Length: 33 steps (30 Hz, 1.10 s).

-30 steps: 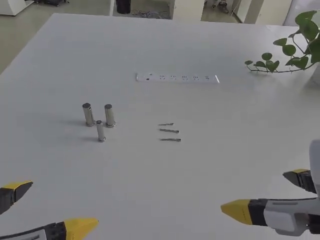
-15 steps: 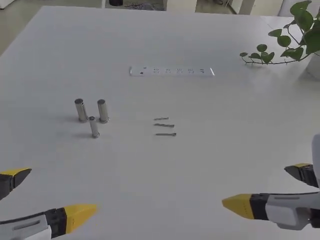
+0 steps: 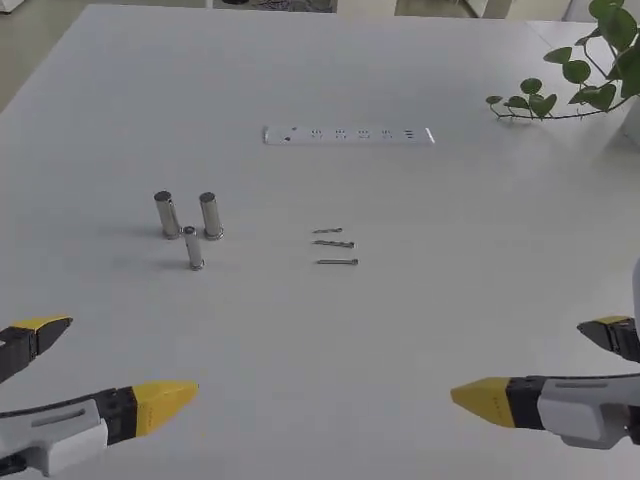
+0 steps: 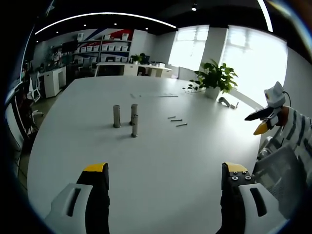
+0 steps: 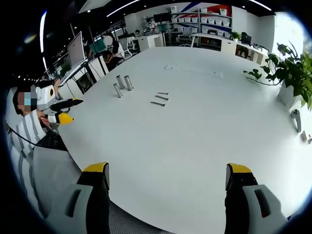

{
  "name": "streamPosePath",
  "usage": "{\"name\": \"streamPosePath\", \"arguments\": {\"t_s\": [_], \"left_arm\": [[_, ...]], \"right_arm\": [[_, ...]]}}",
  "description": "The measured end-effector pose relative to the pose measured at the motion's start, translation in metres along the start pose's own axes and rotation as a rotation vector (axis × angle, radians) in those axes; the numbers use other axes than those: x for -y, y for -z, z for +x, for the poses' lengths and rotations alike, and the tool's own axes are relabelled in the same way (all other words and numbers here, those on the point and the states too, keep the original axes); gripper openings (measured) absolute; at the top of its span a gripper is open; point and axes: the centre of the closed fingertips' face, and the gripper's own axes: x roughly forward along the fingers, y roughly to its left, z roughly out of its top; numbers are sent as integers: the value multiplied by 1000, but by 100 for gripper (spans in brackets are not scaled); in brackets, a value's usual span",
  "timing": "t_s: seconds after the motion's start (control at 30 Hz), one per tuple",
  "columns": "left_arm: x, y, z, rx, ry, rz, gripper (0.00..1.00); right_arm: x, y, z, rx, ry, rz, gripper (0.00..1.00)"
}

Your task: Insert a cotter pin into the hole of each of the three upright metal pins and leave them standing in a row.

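On the table (image 3: 420, 300), no change beyond view drift: left gripper (image 3: 120, 360), right gripper (image 3: 525, 362) still wide, empty, well short of standing metal pins (image 3: 209, 215) and loose cotter pins (image 3: 333, 244), insertion unstarted.

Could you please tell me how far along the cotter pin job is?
Done: nothing yet. The three metal pins stand upright in a cluster, not a row, and the three cotter pins lie loose beside them. In hand: nothing; the left claw and right claw hover open and empty. Left: all three insertions, then lining up.
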Motion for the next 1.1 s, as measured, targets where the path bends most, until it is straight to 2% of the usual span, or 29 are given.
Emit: {"name": "streamPosePath", "arguments": {"t_s": [0.23, 0.53, 0.73, 0.97, 1.1], "left_arm": [[-12, -15, 6, 17, -10, 9, 91], [-23, -31, 20, 5, 7, 15, 83], [-29, -43, 30, -10, 16, 83, 77], [-41, -56, 45, -3, 14, 110, 66], [-45, -60, 54, -8, 20, 122, 63]], "right_arm": [[-3, 0, 1, 4, -5, 6, 98], [-6, 0, 5, 2, -15, 24, 97], [-7, 2, 6, -4, -13, 29, 97], [-6, 4, 6, -13, -5, 34, 97], [-4, 5, 6, -20, 1, 37, 96]]}}
